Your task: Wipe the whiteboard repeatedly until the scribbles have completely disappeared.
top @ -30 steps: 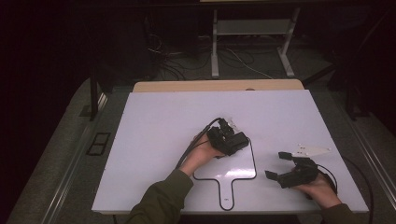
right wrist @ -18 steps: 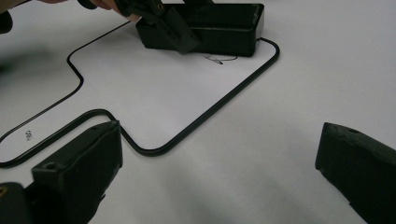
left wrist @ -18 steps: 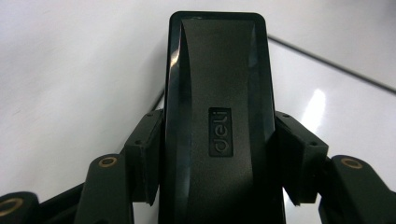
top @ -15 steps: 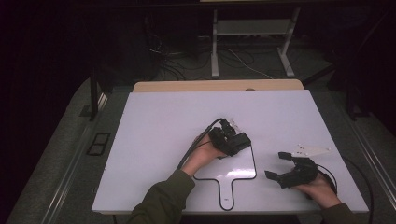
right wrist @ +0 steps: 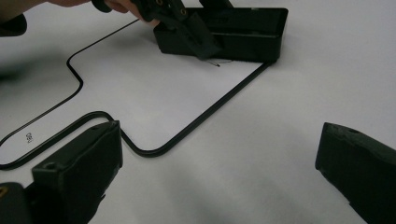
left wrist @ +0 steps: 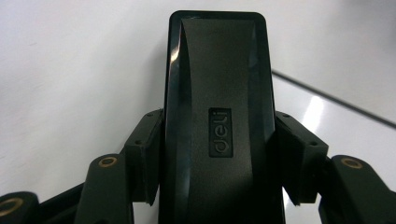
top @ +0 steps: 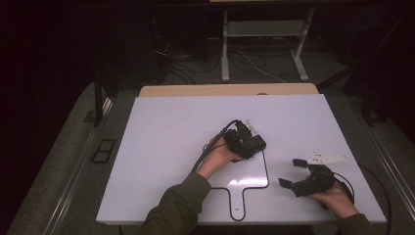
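We see a white tabletop (top: 166, 147) filling the middle of the high view, with a black outline (top: 266, 171) shaped like a paddle drawn on it right of centre; at the outline's upper edge, centre of the frame, the black stapler (top: 250, 145) sits gripped from both sides in our left claw (top: 244, 142), its jaws pressed against its flanks; lower right, our right claw (top: 292, 172) hovers with jaws spread wide, holding nothing.
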Demonstrator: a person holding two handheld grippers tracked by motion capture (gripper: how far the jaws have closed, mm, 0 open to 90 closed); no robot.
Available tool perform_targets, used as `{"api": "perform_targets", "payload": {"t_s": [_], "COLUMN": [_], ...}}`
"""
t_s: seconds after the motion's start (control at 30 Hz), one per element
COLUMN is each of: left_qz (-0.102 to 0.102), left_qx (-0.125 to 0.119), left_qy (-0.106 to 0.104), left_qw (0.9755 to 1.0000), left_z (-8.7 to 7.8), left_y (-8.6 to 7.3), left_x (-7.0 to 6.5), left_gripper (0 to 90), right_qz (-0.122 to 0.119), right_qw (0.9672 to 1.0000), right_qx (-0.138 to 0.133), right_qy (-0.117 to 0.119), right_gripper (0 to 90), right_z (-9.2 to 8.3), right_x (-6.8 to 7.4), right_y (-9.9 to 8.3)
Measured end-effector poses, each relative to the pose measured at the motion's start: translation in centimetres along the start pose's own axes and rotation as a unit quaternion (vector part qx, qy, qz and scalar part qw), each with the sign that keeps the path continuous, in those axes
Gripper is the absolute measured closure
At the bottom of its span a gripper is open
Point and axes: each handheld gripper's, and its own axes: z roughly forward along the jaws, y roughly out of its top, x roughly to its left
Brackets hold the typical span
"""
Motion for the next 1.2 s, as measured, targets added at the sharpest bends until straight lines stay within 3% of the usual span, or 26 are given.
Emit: {"api": "perform_targets", "payload": {"t_s": [0.13,0.33,0.43,0.57,0.63,0.77,1.0,1.03,1.13,1.2], "left_qz": [0.016,-0.015,-0.017,0.014,0.018,0.008,-0.016,-0.027,-0.017,0.002], "left_qx": [0.002,-0.001,0.002,0.007,0.007,-0.001,-0.011,-0.011,-0.004,0.002], "left_qy": [-0.001,0.013,0.012,0.005,0.001,-0.011,0.011,0.009,0.009,0.0], "left_qw": [0.9999,0.9998,0.9998,0.9999,0.9998,0.9999,0.9998,0.9995,0.9998,1.0], "left_z": [0.2,0.2,0.2,0.2,0.2,0.2,0.1,0.1,0.1,0.0], "left_y": [0.4,0.3,0.3,0.5,0.5,0.2,-0.2,-0.3,-0.1,0.0], "left_x": [-0.7,0.4,0.5,-0.3,-0.8,-0.8,0.8,0.6,0.2,-0.1], "left_gripper": [39.6,39.6,39.6,39.6,39.6,39.6,39.6,39.6,39.6,39.6], "right_qz": [-0.001,0.002,0.002,0.002,0.003,0.002,0.002,0.002,0.002,0.002], "right_qw": [1.0,1.0,1.0,1.0,1.0,1.0,1.0,1.0,1.0,1.0], "right_qx": [0.0,-0.001,-0.002,-0.001,-0.001,-0.003,-0.003,-0.003,-0.002,-0.001], "right_qy": [0.0,-0.001,0.0,-0.001,0.0,-0.001,-0.002,-0.001,-0.001,-0.001], "right_gripper": [0.0,0.0,0.0,0.0,0.0,0.0,0.0,0.0,0.0,0.0], "right_z": [0.0,-0.1,-0.1,-0.1,-0.1,-0.1,-0.1,-0.1,-0.1,-0.1], "right_x": [0.0,0.0,0.0,0.0,0.0,0.0,0.0,0.0,0.0,0.0], "right_y": [0.0,0.0,0.0,0.0,0.0,0.0,0.0,0.0,0.0,0.0]}}
